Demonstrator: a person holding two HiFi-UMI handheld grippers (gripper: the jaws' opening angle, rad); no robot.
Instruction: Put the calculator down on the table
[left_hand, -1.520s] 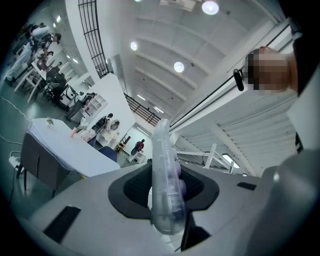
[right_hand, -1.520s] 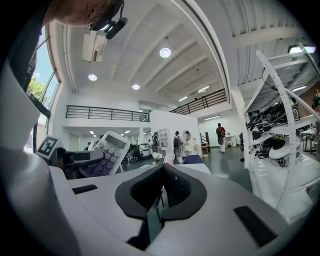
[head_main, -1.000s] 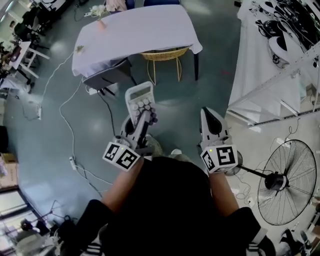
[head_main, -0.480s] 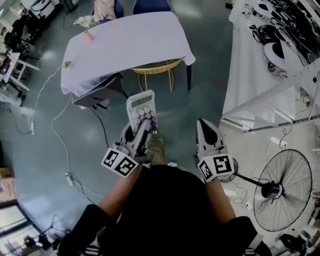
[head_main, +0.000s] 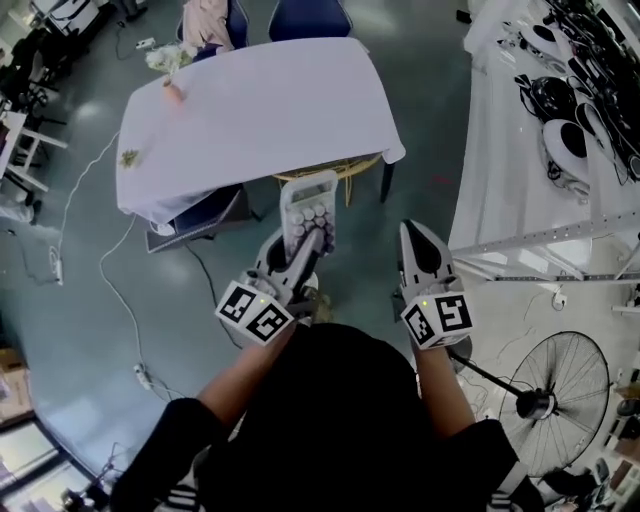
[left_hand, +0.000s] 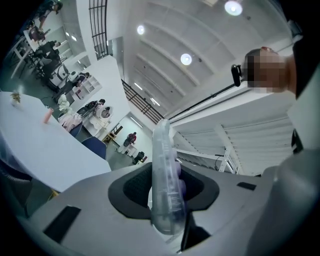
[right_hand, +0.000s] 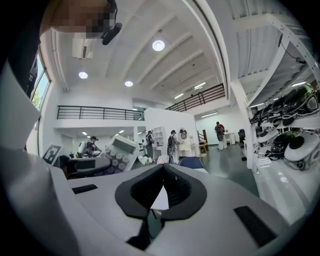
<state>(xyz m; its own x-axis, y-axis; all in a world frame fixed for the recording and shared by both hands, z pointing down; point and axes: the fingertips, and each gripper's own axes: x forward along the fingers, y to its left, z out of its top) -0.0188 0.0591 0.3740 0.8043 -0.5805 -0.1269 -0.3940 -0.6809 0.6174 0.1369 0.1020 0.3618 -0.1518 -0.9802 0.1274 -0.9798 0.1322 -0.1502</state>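
Observation:
A white calculator (head_main: 308, 203) with round pale keys stands out ahead of my left gripper (head_main: 308, 235), whose jaws are shut on its lower end. In the left gripper view the calculator (left_hand: 166, 185) shows edge-on between the jaws. It also appears at the left of the right gripper view, calculator (right_hand: 119, 151). My right gripper (head_main: 417, 235) is level beside it, shut with nothing in it; its tips meet (right_hand: 163, 167). The table (head_main: 300, 110) with a white cloth lies just ahead; the calculator is over its near edge.
A wicker basket (head_main: 345, 167) sits under the table's near edge. A pale pink item (head_main: 173, 92) and small flowers (head_main: 130, 157) lie at the table's left. Blue chairs (head_main: 308, 17) stand behind it. A white rack with helmets (head_main: 560, 110) is at the right, a floor fan (head_main: 545, 400) lower right.
Both grippers and the person have moved forward toward the white table. The calculator, still held, now reaches the table's near edge. The fan has slid back in view.

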